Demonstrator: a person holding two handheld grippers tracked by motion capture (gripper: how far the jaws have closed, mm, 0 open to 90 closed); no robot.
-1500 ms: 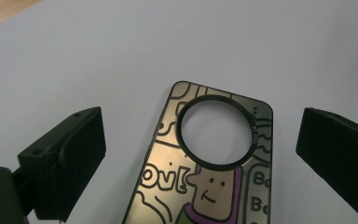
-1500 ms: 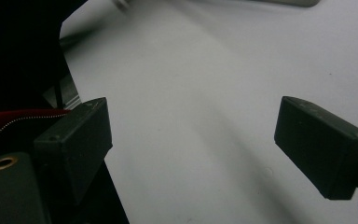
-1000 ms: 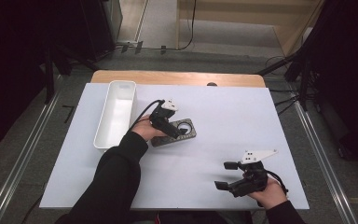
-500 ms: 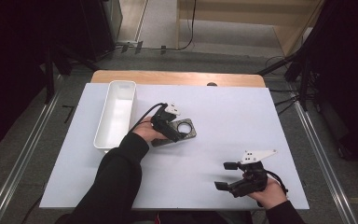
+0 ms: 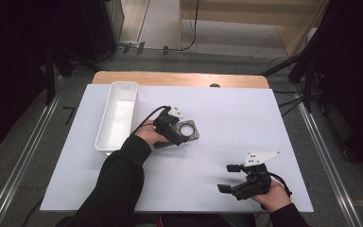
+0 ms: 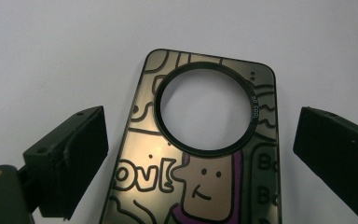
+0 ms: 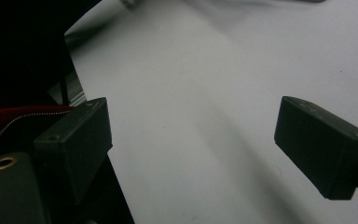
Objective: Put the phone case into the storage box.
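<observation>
A dark phone case (image 6: 200,186) with cartoon drawings and a large round hole lies flat on the white table. In the high view the phone case (image 5: 190,131) is near the table's middle. My left gripper (image 6: 198,130) hovers right over it, open, with one black jaw on each side of the case and neither touching it. In the high view the left gripper (image 5: 177,134) partly covers the case's left end. My right gripper (image 5: 229,178) rests near the front right edge, open, and the right gripper (image 7: 191,121) has bare table between its jaws.
A long white tray (image 5: 118,113) stands to the left of the case, with nothing visible inside. The white table surface (image 5: 236,118) ends in a wooden strip (image 5: 179,78) at the far side. Cables and dark stands surround the table.
The left gripper has shifted slightly over the phone case. The right gripper has not moved.
</observation>
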